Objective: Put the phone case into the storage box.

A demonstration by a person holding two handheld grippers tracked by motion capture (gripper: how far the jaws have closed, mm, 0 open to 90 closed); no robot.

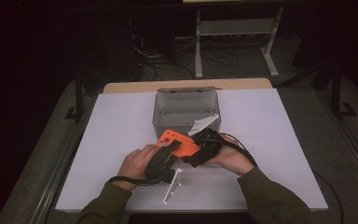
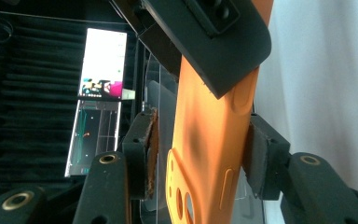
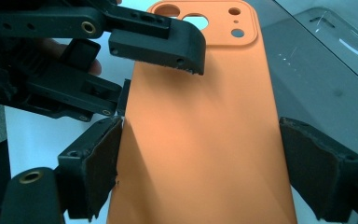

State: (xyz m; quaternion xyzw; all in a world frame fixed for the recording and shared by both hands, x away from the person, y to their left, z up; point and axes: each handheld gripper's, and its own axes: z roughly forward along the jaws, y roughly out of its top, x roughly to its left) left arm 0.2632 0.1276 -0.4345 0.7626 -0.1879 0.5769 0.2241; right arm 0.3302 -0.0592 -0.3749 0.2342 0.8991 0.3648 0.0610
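Orange phone case (image 1: 177, 142) is held up off the white tabletop (image 1: 270, 140), just in front of the near wall of the clear plastic bin (image 1: 186, 112), between both hands. Right tongs (image 3: 200, 163) are clamped across the case's width, one pad on each long edge, at the end away from the camera cutout; the grip is narrow and firm. In the right gripper view, the cutout end points away, toward the bin. Left tongs (image 2: 198, 154) straddle the case from its thin side: in the left gripper view, the case runs upright between the two pads, right pad (image 2: 261, 158) against the case's edge, left pad (image 2: 147, 149) just beside it with a sliver of gap, so no full clamp there, jaws half-wide. In the high view the left tongs (image 1: 165, 154) come in from the near left, the right tongs (image 1: 205, 147) from the near right, meeting at the case. One white three-cornered plate (image 1: 203, 125) rides on the right gripper and overlaps the bin's near rim in that view; the other (image 1: 172, 185) hangs off the left gripper near the tabletop's near edge. Both sleeves are olive green. Bin's interior looks bare as far as I can tell.
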